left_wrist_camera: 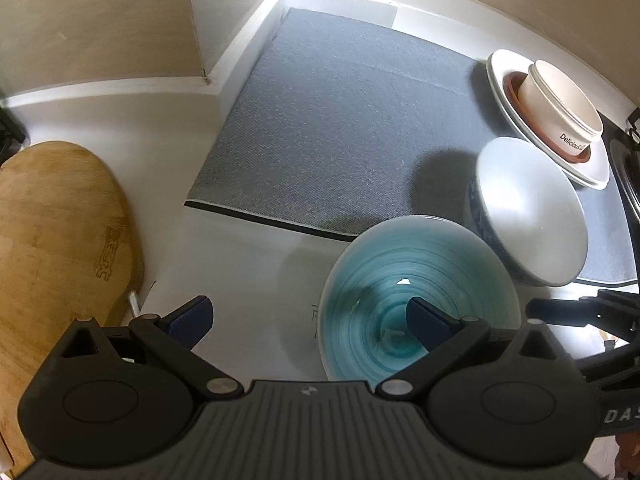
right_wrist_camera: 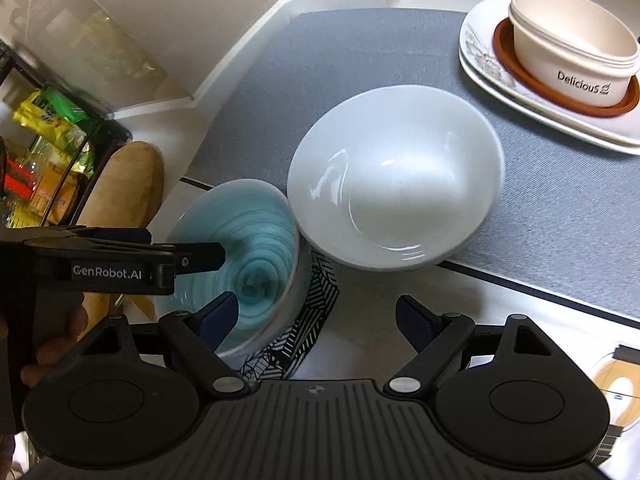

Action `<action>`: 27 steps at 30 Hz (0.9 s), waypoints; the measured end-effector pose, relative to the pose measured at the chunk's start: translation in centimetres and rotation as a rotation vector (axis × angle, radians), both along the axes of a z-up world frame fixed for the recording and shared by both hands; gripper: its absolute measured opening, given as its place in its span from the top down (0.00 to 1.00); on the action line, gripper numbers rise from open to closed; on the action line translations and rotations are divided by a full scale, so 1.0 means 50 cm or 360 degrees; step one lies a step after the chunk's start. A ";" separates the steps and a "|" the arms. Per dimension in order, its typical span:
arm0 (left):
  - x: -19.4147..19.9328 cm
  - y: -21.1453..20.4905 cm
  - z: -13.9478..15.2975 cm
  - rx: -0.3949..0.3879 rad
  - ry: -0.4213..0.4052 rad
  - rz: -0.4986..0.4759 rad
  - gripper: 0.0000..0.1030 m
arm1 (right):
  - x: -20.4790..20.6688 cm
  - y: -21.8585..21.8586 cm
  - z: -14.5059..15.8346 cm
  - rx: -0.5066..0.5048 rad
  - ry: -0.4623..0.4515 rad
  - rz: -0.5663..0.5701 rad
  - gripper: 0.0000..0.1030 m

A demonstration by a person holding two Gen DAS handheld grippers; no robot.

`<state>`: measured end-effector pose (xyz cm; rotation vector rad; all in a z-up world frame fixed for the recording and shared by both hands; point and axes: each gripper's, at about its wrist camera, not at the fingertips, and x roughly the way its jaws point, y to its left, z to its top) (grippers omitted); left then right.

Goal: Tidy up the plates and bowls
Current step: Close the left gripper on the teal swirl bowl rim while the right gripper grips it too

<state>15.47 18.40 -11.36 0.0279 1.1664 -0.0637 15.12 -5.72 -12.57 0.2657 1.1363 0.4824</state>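
A teal swirl bowl [left_wrist_camera: 416,300] [right_wrist_camera: 248,256] sits on the white counter just off the grey mat's front edge. My left gripper [left_wrist_camera: 308,318] is open; its right finger hangs over the bowl's inside, its left finger outside the rim. It also shows from the side in the right wrist view [right_wrist_camera: 192,258]. A white bowl [left_wrist_camera: 532,212] [right_wrist_camera: 394,184] stands on the mat beside the teal one. My right gripper [right_wrist_camera: 316,320] is open and empty, its left finger at the teal bowl's near rim. A cream "Delicious" bowl [left_wrist_camera: 560,108] [right_wrist_camera: 572,48] sits on a brown saucer on stacked white plates [right_wrist_camera: 480,60].
A grey mat [left_wrist_camera: 340,120] covers the counter to the back corner. A wooden cutting board [left_wrist_camera: 60,240] lies at the left. A black-and-white patterned item [right_wrist_camera: 316,312] lies under the teal bowl. A wire rack with packets [right_wrist_camera: 52,160] stands far left. A stove edge [left_wrist_camera: 628,168] is right.
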 end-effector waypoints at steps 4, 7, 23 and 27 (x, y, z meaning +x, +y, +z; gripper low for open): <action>0.010 -0.007 -0.010 0.0028 0.0024 -0.0026 0.00 | 0.010 0.014 -0.012 -0.0021 0.0025 -0.0037 0.15; 0.011 -0.014 -0.017 0.0059 0.0049 -0.0053 0.11 | 0.012 0.028 -0.019 -0.0080 0.0021 -0.0049 0.22; -0.016 -0.007 0.007 -0.0046 0.0055 -0.0080 0.87 | 0.007 0.060 -0.006 -0.0091 -0.0016 0.0099 0.80; -0.038 0.007 0.026 -0.0044 0.0032 -0.0051 0.88 | 0.000 0.073 0.003 -0.0085 -0.0036 0.0149 0.80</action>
